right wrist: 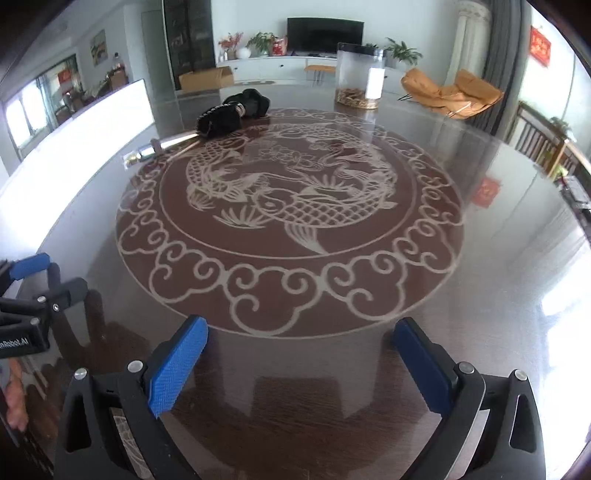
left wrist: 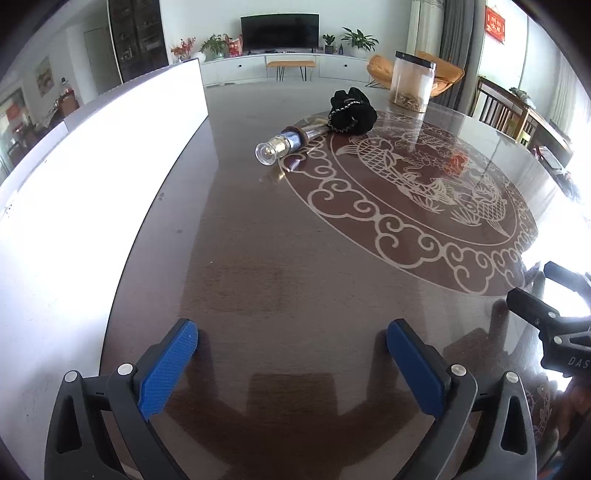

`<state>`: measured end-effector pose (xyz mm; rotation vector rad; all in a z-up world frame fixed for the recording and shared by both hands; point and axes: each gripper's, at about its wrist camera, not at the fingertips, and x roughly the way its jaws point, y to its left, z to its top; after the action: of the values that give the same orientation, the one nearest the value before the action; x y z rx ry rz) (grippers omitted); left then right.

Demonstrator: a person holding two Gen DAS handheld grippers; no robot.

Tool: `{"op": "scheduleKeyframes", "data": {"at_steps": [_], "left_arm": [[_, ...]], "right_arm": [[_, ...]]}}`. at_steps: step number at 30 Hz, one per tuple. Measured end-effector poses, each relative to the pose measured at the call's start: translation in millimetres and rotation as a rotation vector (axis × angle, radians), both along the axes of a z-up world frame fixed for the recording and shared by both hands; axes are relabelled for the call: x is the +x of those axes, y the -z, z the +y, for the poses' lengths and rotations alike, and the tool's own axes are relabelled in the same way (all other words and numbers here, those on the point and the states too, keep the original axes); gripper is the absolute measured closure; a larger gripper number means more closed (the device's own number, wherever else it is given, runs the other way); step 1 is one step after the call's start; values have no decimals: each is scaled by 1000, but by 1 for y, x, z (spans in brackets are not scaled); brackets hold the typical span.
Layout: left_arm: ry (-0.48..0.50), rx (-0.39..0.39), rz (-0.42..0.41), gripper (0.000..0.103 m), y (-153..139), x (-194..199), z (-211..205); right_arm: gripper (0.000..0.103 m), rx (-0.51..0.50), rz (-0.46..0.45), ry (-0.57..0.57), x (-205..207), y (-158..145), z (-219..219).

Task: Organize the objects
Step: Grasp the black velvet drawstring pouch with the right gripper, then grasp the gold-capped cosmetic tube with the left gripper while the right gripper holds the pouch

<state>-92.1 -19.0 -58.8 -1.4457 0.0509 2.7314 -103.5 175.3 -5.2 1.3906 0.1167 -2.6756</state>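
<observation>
Left wrist view shows the bottle (left wrist: pixel 291 142) lying far ahead, cap toward the wide-apart left claw (left wrist: pixel 291 332), nearer than the also-apart right claw (right wrist: pixel 299 332).

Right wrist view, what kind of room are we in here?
Likely a home living and dining room: a dark glossy round table with a fish motif, a black flat-screen television on a white cabinet, and an orange lounge chair.

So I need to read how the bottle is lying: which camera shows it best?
The left wrist view. There the bottle lies on its side with its clear cap toward the camera and its far end against the black pouch. In the right wrist view the bottle is a small glare-washed sliver near the left edge.
</observation>
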Motion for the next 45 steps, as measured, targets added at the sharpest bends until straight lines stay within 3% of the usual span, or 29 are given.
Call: {"op": "scheduleKeyframes", "data": {"at_steps": [4, 9, 12, 16, 19, 21, 22, 23, 30, 36, 40, 42, 44, 45], "left_arm": [[-5, 2, 8, 0, 2, -2, 2], [-3, 8, 8, 0, 2, -2, 0], [-3, 8, 8, 0, 2, -2, 0], [-3, 8, 8, 0, 2, -2, 0], [-3, 8, 8, 0, 2, -2, 0], [-3, 8, 8, 0, 3, -4, 0], [-3, 9, 8, 0, 3, -4, 0], [-3, 9, 8, 0, 3, -3, 0], [-3, 9, 8, 0, 3, -3, 1], [-2, 9, 8, 0, 3, -4, 1], [-2, 9, 8, 0, 3, -4, 1], [-2, 9, 8, 0, 3, -4, 1], [-1, 9, 7, 0, 3, -4, 1], [-1, 9, 7, 0, 3, -4, 1]], "right_arm": [[0, -13, -24, -59, -19, 2, -10], [0, -143, -57, -121, -110, -20, -34], [1, -149, -39, -137, -169, -35, -60], [24, -116, -80, -124, -234, -37, -98], [25, -113, -119, -91, -259, -31, -113], [39, -134, -159, -77, -270, -22, -116], [56, -136, -176, -74, -272, -17, -114], [65, -138, -196, -75, -276, -12, -113], [65, -125, -166, -124, -227, -10, -70], [64, -28, -83, -190, -109, -10, -12], [64, -24, -20, -157, -40, -12, 22], [56, -30, 14, -124, -15, -11, 34], [35, -32, 35, -86, 0, -10, 41], [30, -40, 36, -71, 3, -7, 46]]}}
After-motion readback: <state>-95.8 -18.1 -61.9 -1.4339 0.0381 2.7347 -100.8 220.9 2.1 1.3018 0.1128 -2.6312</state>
